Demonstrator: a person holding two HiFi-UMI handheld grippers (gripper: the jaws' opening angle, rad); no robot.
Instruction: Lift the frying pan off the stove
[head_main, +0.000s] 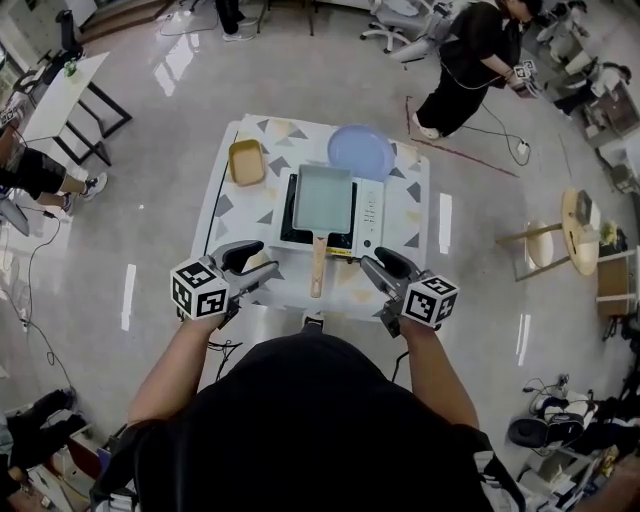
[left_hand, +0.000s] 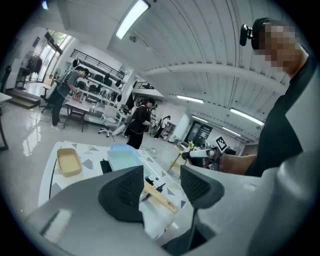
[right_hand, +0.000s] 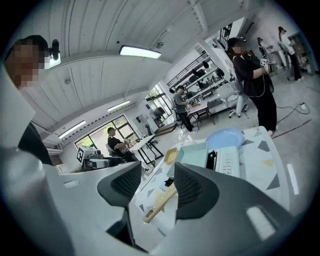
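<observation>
Nothing of the lift is done yet. The tabletop (head_main: 412, 205) carries the stove (head_main: 368, 215), and the frying pan (head_main: 322, 197) sits flat on it, its wooden handle (head_main: 318, 265) pointing to 6 o'clock toward the near edge. Reach, grip and raise all remain. A blue plate (head_main: 360, 150) lies at 1 o'clock of the pan and a tan tray (head_main: 246, 162) at 10 – both apart from it, so the near side looks free. The left tool (head_main: 262, 268) at 7 o'clock and the right tool (head_main: 378, 268) at 5 flank the handle, both wide and empty.
</observation>
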